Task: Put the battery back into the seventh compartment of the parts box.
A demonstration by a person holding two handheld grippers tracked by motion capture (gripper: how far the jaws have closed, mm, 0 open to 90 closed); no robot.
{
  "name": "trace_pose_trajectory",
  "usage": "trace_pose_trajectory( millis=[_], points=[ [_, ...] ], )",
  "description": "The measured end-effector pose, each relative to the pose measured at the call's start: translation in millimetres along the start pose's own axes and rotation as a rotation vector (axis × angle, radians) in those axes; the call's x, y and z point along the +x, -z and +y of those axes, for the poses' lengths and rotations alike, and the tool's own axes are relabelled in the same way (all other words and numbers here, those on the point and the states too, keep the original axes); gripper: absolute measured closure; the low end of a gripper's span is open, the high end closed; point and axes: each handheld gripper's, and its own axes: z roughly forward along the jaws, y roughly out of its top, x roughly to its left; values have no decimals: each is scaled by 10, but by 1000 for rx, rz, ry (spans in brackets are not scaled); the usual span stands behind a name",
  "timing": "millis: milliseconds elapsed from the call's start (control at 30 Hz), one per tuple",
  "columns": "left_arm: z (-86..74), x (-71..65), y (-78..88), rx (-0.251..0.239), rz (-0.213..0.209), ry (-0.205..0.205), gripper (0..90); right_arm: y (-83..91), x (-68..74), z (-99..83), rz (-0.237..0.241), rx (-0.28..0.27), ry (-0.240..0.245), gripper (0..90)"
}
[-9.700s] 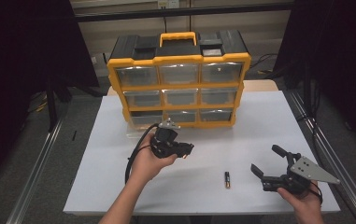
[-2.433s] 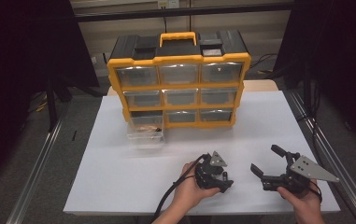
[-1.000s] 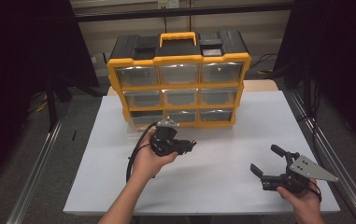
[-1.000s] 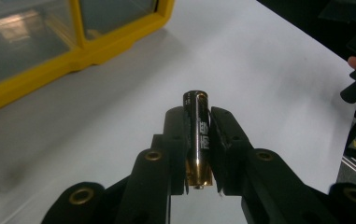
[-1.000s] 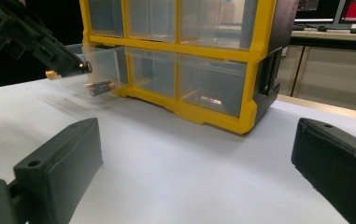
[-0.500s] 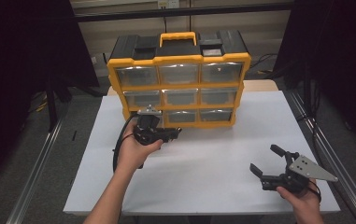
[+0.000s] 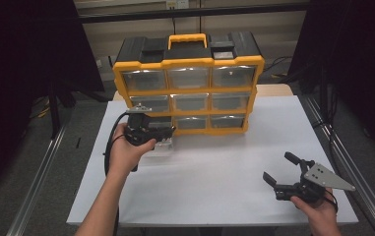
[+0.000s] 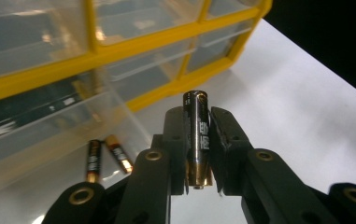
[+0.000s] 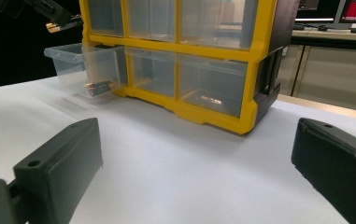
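white table (image 7: pixel 214 191) | monitors (image 9: pixel 348 11) (far right, perhaps lit) | metal rail (image 7: pixel 37 196)

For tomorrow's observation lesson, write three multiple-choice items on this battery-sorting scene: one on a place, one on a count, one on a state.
1. Where is the pulled-out clear drawer of the organizer?
A top row, middle
B bottom row, at the organizer's left end in the high view
C middle row, right

2. How many batteries lie in that drawer?
A two
B none
C five

3. What is the left gripper doing?
A open
B clamped on a battery
C clamped on a cable

B: it juts out at the bottom corner. A: two lie together. B: the jaws pinch it.
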Motion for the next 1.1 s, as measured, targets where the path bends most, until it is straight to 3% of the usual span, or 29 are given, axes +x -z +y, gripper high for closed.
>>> trace_pose_trajectory(
  millis=[233,433,667,800,833,933,1100],
  points=[
    [-15,188,108,-5,47,24,774,-11,6,4,0,0,3,17],
    [-70,336,53,4,87,52,774,-11,9,1,2,4,0,17],
    [-118,437,-12,-4,131,83,773,-5,2,2,-1,1,1,17],
    [-131,470,-2,7,148,69,771,-10,2,1,2,-1,2,17],
    [-142,468,-9,-10,149,75,766,-10,4,2,3,0,1,17],
    [-174,475,12,-47,149,81,647,-10,7,1,3,2,-2,17],
    [-242,435,117,-99,112,63,458,-9,3,0,3,0,3,17]
  ],
)
